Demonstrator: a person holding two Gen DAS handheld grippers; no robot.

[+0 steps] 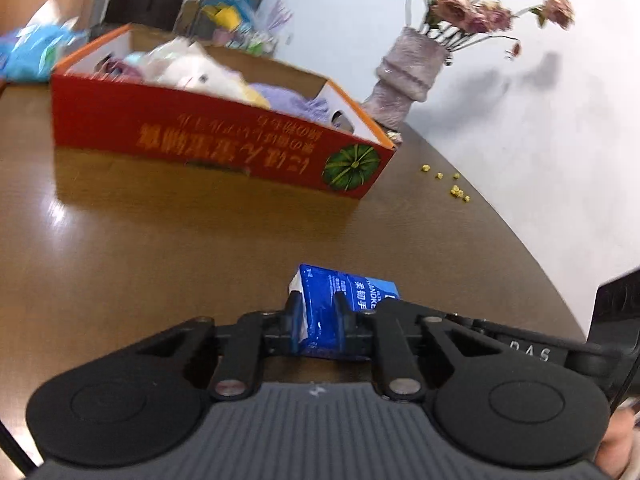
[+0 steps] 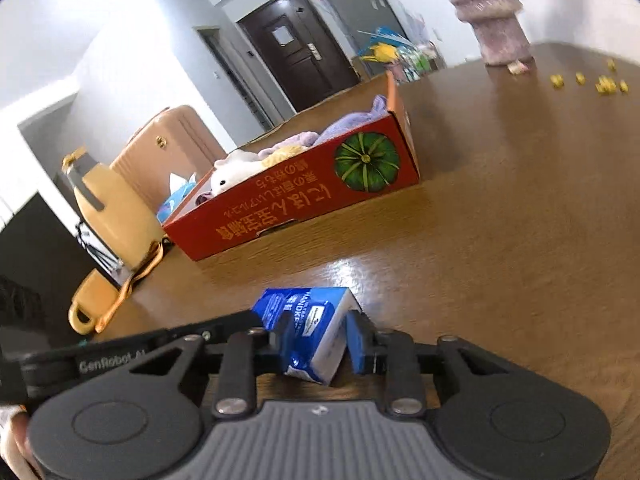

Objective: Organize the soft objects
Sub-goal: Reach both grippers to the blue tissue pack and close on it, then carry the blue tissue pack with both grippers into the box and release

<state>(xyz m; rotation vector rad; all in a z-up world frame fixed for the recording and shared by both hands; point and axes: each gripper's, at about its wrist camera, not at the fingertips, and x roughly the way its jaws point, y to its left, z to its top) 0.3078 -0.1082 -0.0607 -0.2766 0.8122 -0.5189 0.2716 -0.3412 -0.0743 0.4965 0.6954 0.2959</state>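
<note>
Left fingers (image 1: 294, 308) clamp a blue tissue pack (image 1: 340, 312) low over the table (image 1: 160, 248); the right gripper (image 2: 320, 340) pinches the same pack from its other end, tilted. Both point downward toward the red box (image 1: 192, 136) of plush toys. Only the right view shows a tan bag (image 2: 116, 208) and a dark door (image 2: 296, 48); the left shows a vase (image 1: 408, 72) of flowers.

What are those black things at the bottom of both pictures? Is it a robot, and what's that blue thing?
No robot: a person holds a grabbing tool in each hand, and each tool carries a camera looking along its jaws. One picture comes from the left gripper, the other from the right gripper. Each has its jaws closed on a blue tissue pack: and. Whether that is one pack or two, I cannot tell. On the brown table stands a red box holding soft toys and cloths, with a vase of flowers behind it.
</note>
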